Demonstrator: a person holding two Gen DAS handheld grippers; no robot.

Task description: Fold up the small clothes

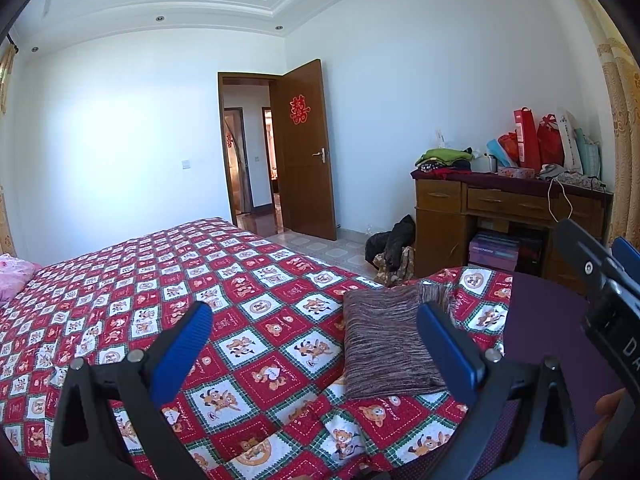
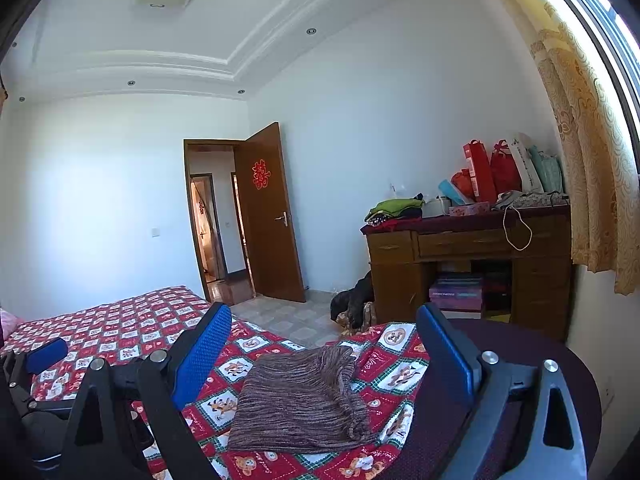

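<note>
Lying folded at twelve o'clock, brown striped knit garment is looking soft, light; both claws gaping empty, taking corners.

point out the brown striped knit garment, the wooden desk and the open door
brown striped knit garment (image 2: 296, 400), right wrist view, middle of the folded cloth
brown wooden desk (image 2: 440, 244), right wrist view, drawer front
brown wooden open door (image 1: 306, 160), left wrist view, panel

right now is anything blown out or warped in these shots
Right wrist view: window strip at the upper right is blown out, and the curtain bends with the fisheye. Left wrist view: evenly lit, door frame bowed, corners vignetted black.
</note>
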